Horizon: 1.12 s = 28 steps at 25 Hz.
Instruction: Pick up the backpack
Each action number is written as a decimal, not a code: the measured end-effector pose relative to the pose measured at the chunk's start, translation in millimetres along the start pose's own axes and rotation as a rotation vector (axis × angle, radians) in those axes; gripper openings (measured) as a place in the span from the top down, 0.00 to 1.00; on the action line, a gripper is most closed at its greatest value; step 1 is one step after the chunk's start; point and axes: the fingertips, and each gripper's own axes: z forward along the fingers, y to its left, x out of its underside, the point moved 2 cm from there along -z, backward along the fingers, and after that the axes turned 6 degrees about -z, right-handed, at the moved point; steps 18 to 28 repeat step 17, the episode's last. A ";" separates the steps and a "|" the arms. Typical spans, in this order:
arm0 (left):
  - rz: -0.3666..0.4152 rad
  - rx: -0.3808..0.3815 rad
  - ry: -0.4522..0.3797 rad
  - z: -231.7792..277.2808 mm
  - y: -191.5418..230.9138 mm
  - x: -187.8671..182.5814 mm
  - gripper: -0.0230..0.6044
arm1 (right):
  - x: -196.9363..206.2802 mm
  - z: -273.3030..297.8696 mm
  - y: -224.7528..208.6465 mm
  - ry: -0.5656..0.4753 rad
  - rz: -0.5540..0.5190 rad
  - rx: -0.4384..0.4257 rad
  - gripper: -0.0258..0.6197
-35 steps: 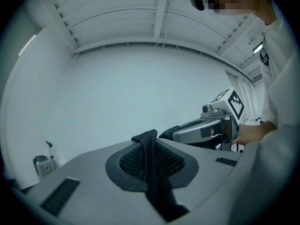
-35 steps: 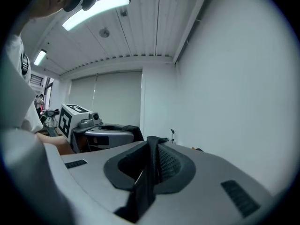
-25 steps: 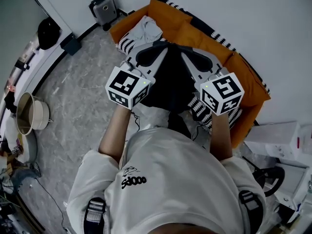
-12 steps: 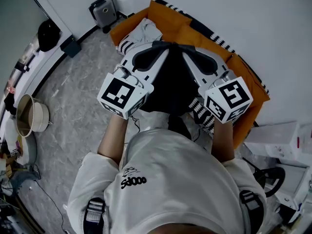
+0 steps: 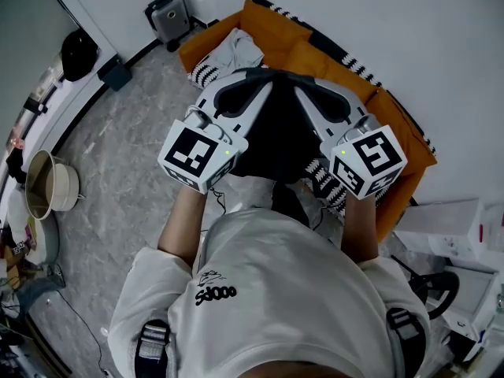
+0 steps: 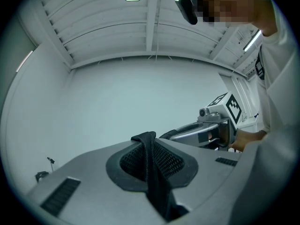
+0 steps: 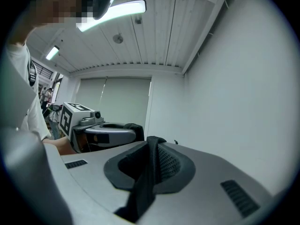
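The sofa is your biggest hazard. The backpack hangs in front of it, between your two grippers. Its lower end is hidden behind your chest, so you cannot tell whether it is clear of the seat or the striped cushion. I'd judge a snag there would jerk the load sideways.

Next is the backpack itself. If one hand rises faster than the other, it will likely tilt and throw its weight onto one grip.

The left gripper and right gripper each hold a strap, and their tips are near each other. The jaws are nearly closed, with only thin webbing pinched between them. A smooth strap could creep out through the pads as the load comes on.

The head view gives you the big picture: sofa, backpack body, both marker cubes. It shows nothing of the pinch. The left gripper view shows the left gripper clamped on its strap, with the other gripper beyond. The right gripper view shows the same for the right gripper and its strap. Neither shows the backpack body or the sofa.
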 end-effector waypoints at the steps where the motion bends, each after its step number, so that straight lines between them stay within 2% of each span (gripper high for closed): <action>1: 0.000 0.000 0.002 -0.2 1.8 1.2 0.88 | 1.1 1.9 -0.2 0.002 0.002 0.001 0.86; 28: -0.029 0.008 0.010 2.9 21.6 16.6 0.88 | 15.9 19.7 -5.5 0.017 0.024 -0.003 0.86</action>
